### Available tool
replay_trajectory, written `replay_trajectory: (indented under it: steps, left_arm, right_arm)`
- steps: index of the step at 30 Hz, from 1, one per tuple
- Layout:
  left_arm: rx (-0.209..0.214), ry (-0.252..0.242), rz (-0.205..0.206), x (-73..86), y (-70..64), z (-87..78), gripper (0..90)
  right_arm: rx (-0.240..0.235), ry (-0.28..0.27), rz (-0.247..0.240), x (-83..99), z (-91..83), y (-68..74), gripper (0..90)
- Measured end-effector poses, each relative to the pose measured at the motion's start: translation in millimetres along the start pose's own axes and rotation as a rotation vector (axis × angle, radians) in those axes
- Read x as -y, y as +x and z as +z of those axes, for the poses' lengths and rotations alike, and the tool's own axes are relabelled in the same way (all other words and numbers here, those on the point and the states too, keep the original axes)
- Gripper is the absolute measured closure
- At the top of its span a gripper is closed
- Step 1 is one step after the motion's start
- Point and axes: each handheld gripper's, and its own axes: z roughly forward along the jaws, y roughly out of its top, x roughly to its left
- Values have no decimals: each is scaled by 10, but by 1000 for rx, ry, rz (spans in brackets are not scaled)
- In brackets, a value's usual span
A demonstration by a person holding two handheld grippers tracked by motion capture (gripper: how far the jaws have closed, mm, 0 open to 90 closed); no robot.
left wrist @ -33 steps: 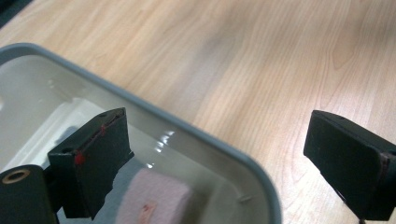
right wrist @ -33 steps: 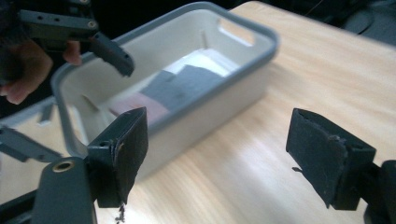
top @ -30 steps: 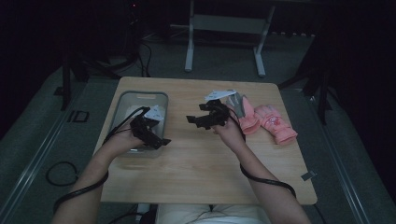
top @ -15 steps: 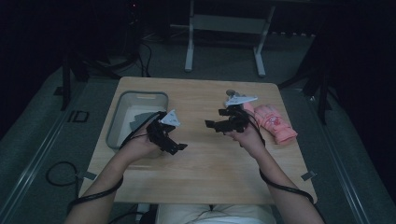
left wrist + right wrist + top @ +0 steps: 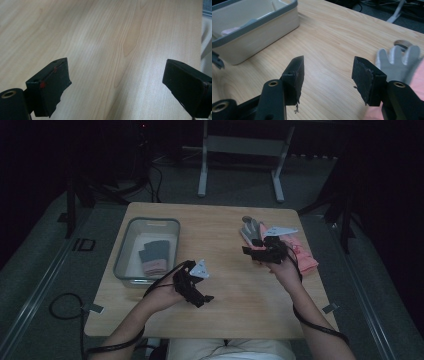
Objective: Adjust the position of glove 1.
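So the left gripper (image 5: 206, 298) hovers over bare counter (image 5: 235, 295) with its fingers (image 5: 51, 86) spread wide and nothing between them. The right gripper (image 5: 248, 251) is open and empty too, just beside the grey glove (image 5: 251, 231) that lies on the counter with the pink gloves (image 5: 302, 254). One more glove (image 5: 154, 256) sits in the tray (image 5: 122, 256).

In the high view both forearms enter from the bottom edge. The left gripper (image 5: 200, 295) sits low and left of centre, its jaws spread wide and pointing toward the lower right. The right gripper (image 5: 250, 251) is held higher, right of centre, its jaws parted and pointing toward the frame's left.
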Motion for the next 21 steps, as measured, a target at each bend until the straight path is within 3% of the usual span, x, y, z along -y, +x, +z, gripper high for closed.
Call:
replay_trajectory:
  steps: [9,16,17,21]
  left_arm:
    - [-19,20,-38,217,-134,314,69]
    - [-105,-25,-77,321,-282,388,69]
    - [-139,-58,-87,345,-326,371,69]
    - [-211,-117,-117,374,-375,316,69]
  right_arm:
    - [110,0,4,99,-125,-247,522]
    - [176,33,26,122,-79,-486,681]
    - [176,45,22,108,-33,-519,690]
    - [184,78,17,55,133,-587,692]
